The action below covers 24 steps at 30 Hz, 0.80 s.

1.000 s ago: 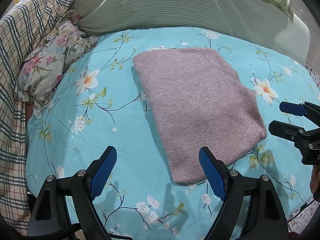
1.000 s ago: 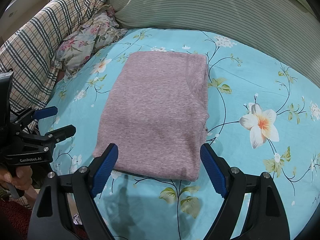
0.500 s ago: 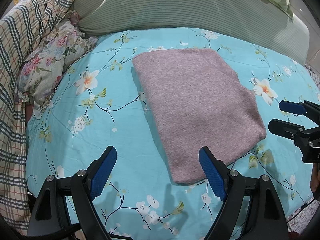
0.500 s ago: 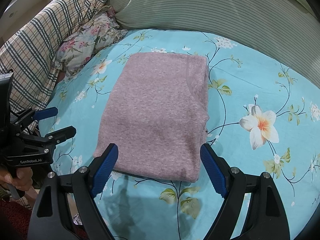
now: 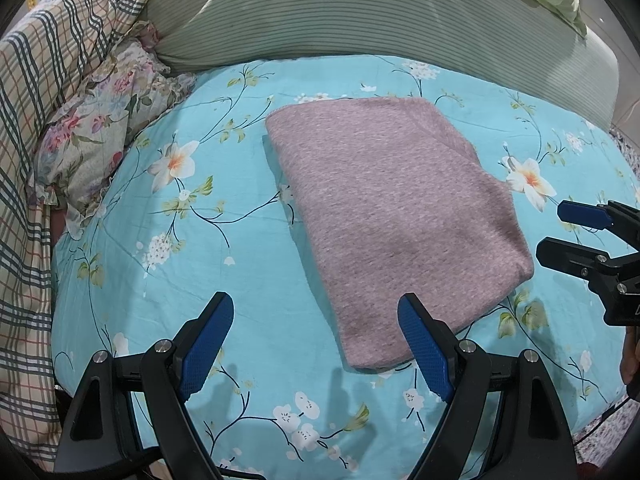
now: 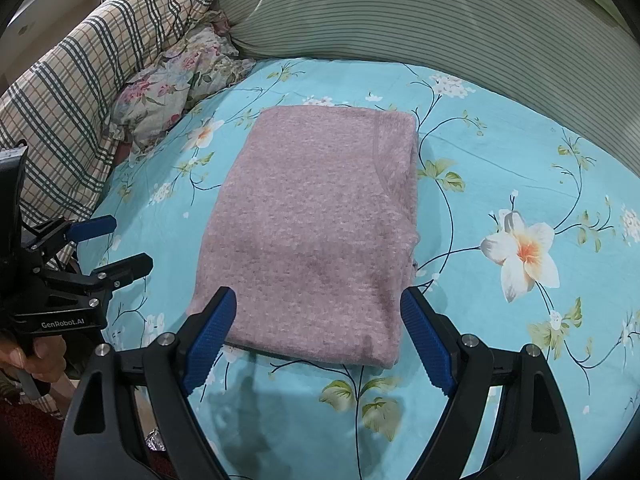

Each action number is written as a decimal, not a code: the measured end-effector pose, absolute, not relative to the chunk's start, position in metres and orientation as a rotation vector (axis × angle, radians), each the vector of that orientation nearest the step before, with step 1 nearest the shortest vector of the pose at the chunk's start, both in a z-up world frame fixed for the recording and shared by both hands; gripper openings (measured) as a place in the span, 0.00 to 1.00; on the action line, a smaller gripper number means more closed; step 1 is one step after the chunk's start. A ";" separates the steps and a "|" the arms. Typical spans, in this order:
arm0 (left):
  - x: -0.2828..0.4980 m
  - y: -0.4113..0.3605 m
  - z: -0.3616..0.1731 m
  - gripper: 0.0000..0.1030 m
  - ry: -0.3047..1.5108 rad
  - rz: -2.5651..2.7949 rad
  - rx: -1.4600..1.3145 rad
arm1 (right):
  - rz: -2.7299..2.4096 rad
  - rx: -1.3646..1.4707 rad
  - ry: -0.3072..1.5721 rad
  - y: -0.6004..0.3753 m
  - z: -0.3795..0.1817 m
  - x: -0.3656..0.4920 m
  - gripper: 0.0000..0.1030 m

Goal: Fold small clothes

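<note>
A mauve knit garment (image 5: 392, 216) lies folded into a flat rectangle on the turquoise floral bedsheet (image 5: 192, 240); it also shows in the right wrist view (image 6: 320, 232). My left gripper (image 5: 316, 340) is open and empty, held just short of the garment's near left corner. My right gripper (image 6: 318, 336) is open and empty, above the garment's near edge. Each gripper shows in the other's view: the right one (image 5: 560, 232) at the right edge, the left one (image 6: 116, 244) at the left edge, both open.
A green striped pillow (image 5: 360, 12) lies along the far side of the bed. A plaid quilt (image 5: 48, 80) and a floral pillow (image 5: 100, 128) are heaped at the left. The bed's near edge runs just below the grippers.
</note>
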<state>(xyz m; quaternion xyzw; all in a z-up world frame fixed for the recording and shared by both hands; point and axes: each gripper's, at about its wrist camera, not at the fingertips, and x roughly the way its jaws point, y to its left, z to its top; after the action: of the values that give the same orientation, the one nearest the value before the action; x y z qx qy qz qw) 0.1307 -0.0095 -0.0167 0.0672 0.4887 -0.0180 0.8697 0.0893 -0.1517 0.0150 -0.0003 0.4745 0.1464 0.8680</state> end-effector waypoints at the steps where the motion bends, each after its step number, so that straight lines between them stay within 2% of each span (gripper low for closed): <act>1: 0.131 -0.009 -0.017 0.82 1.022 -0.037 0.140 | 0.307 0.000 0.993 -0.152 0.015 0.089 0.82; 24: 0.151 -0.008 -0.022 0.82 1.020 -0.043 0.153 | 0.300 0.034 0.999 -0.158 0.009 0.112 0.82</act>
<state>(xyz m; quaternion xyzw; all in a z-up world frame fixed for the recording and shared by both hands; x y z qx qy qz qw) 0.1512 -0.0081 -0.0219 0.0733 0.4875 -0.0203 0.8698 0.1124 -0.1580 0.0095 0.0163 0.4771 0.1431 0.8670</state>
